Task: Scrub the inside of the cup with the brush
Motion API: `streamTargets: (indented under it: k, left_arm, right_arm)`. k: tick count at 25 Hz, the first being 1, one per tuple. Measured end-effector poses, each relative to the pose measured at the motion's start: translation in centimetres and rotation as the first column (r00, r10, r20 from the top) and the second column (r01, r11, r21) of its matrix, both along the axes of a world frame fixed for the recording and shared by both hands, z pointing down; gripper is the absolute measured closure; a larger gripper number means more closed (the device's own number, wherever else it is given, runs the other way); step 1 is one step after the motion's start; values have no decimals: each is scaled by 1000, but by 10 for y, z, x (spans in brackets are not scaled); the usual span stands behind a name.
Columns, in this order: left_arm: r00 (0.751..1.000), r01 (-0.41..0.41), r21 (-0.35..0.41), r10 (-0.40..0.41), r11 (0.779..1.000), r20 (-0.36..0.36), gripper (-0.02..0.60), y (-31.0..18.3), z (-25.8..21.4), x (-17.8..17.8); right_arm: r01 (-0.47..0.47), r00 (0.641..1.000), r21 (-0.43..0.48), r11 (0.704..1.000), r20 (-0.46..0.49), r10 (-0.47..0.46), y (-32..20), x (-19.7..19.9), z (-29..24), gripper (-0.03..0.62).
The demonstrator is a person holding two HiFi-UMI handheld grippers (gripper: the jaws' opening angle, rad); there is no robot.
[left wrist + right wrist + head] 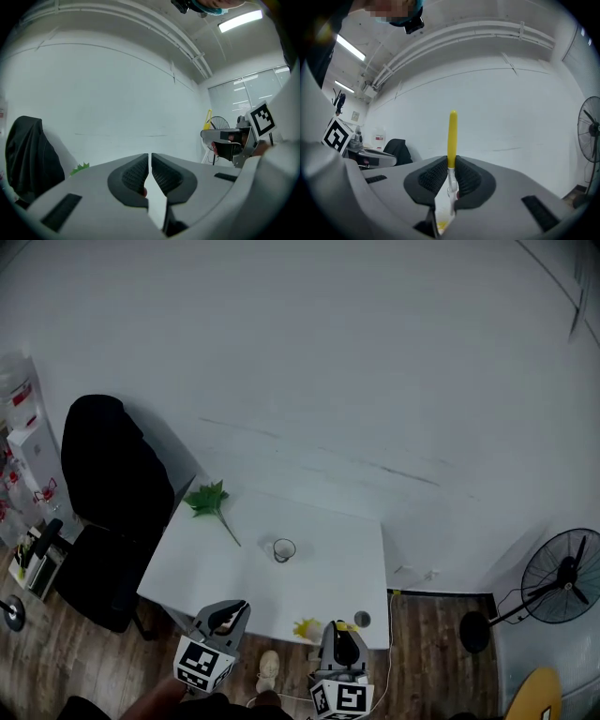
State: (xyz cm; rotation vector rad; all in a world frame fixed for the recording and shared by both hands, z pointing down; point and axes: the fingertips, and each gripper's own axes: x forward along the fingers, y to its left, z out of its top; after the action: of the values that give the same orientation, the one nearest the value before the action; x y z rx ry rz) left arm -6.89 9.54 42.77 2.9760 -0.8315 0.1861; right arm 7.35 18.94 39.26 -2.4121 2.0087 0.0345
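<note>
Brush [452,136]: yellow handle, white neck
Right claw [449,177]: grasping brush
Left claw [149,176]: clenched, empty
Cup [284,550]: clear, on tabletop [328,579]

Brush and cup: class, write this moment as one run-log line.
left hand-held gripper: shut, empty | right hand-held gripper: shut on brush | cup: on table, untouched
</note>
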Motion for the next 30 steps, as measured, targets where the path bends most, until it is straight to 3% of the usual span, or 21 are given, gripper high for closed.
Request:
streamTargets:
  k: [7,16,30]
  left_arm:
    - [993,118,-21,-118,993,14,543,-63,5,49]
    - [967,254,-61,-252,965,46,543,-132,23,91]
    - [893,450,-82,-445,889,72,543,-181,34,93]
  right_arm:
    - [126,992,-15,992,-1,-126,-82,57,-4,533]
    - [251,968,-36,967,35,-249,-176,112,4,533]
    - [459,887,-16,888,58,-458,-278,116,12,533]
